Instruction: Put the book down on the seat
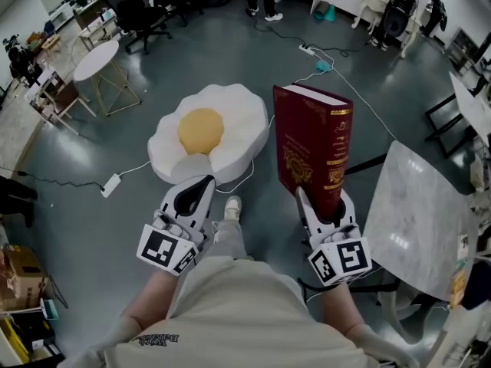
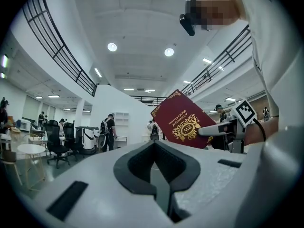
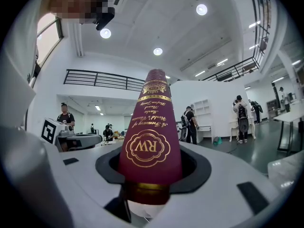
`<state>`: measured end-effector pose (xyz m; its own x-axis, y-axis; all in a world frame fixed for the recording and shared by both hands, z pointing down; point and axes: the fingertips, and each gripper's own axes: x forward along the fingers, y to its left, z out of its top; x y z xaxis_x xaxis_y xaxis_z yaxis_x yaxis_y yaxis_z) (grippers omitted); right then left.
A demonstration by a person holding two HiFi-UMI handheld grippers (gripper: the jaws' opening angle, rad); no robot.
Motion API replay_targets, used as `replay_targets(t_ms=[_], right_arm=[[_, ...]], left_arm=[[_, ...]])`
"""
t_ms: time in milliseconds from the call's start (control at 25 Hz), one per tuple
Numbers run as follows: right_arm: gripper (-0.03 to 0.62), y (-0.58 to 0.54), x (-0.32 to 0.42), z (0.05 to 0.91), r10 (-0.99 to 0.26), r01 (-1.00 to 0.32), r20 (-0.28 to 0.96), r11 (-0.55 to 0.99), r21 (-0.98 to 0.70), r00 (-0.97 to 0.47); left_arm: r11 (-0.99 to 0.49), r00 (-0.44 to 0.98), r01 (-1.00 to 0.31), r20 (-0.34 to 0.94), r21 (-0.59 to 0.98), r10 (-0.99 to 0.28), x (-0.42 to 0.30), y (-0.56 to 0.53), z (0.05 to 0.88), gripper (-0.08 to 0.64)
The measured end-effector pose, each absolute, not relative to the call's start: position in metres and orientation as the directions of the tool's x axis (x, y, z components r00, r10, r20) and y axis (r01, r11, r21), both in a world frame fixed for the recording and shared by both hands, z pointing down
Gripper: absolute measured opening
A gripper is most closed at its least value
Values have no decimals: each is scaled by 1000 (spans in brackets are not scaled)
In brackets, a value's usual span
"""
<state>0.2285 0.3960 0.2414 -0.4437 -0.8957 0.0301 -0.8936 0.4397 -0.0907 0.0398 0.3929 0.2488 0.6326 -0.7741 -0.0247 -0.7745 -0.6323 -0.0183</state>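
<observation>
Head view: R gripper (image 1: pixel 322 208) clamped on bottom end of dark-red book (image 1: pixel 311 148), held upright in air, just right of egg-shaped seat (image 1: pixel 230 150) on floor, not touching it. L gripper (image 1: pixel 193 194) jaws together, empty, at seat's near edge.

Pale beige T-shirt (image 1: pixel 230 313) with small dark lettering, grey trousers (image 1: pixel 229 240), white shoe (image 1: pixel 232 205) — white left gripper (image 1: pixel 201 184) and right gripper (image 1: pixel 322 202), black-and-white marker cubes (image 1: pixel 163 249).
</observation>
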Motion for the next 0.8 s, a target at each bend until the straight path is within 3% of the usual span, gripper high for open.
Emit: replay_targets(t_ms=[360,800], right_arm=[[206,371,238,267,-906,-906,34,418,-68,-421],[206,233,227,268,-887,-893,103,447,-54,-451]], left_arm=[[-656,657,-754,-50,-33,-752,51,351,271,3],[-691,690,-723,-40,9,-723,57,214,263,3]])
